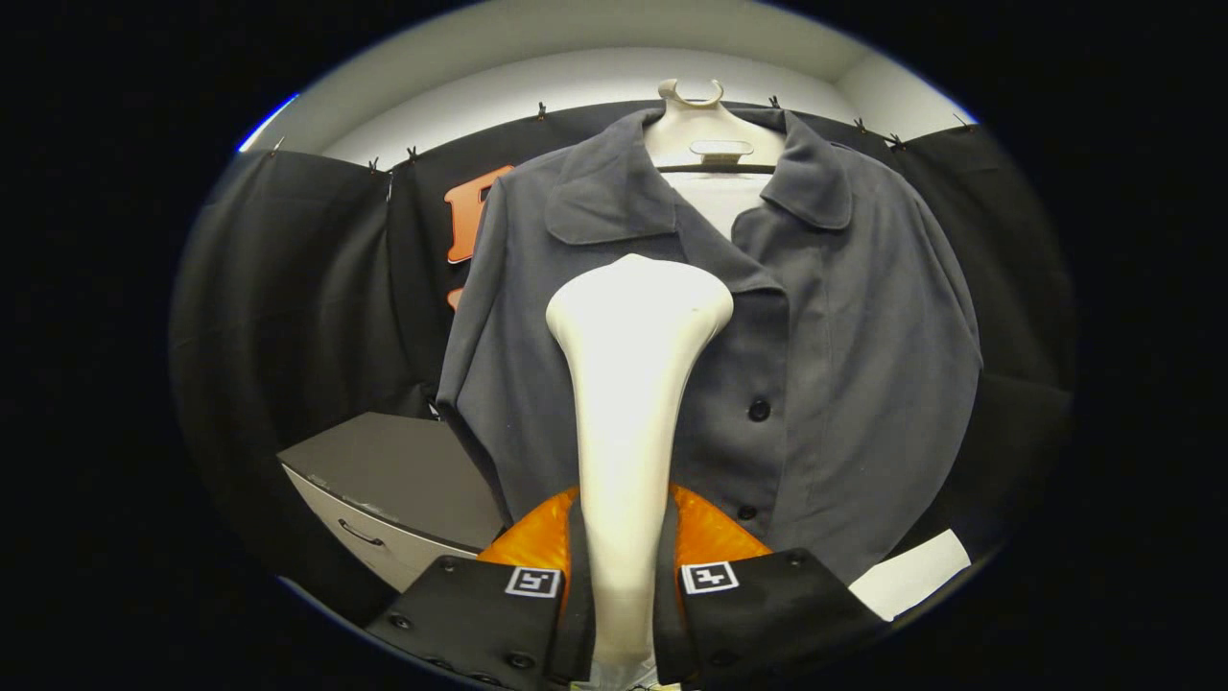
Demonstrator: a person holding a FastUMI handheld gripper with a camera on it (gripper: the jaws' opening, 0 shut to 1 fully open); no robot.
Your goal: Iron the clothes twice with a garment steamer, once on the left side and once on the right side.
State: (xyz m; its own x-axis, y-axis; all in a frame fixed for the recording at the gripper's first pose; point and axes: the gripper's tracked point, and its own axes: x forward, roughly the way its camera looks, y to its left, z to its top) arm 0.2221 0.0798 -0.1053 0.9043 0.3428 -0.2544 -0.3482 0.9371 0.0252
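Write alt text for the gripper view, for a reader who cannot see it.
The claw is shut on the handle of a white garment steamer, whose head points at a grey button-up shirt on a pale hanger. The head sits in front of the shirt's chest, beside the button placket. A cabinet with a drawer stands lower down beside the shirt.

White plastic garment steamer (628, 384) clamped between hand-held gripper (622, 600) fingers, head against grey button-front shirt (844, 355) hanging on pale hanger (705, 130) just ahead. Dark-topped drawer cabinet (393, 489) left, below shirt.
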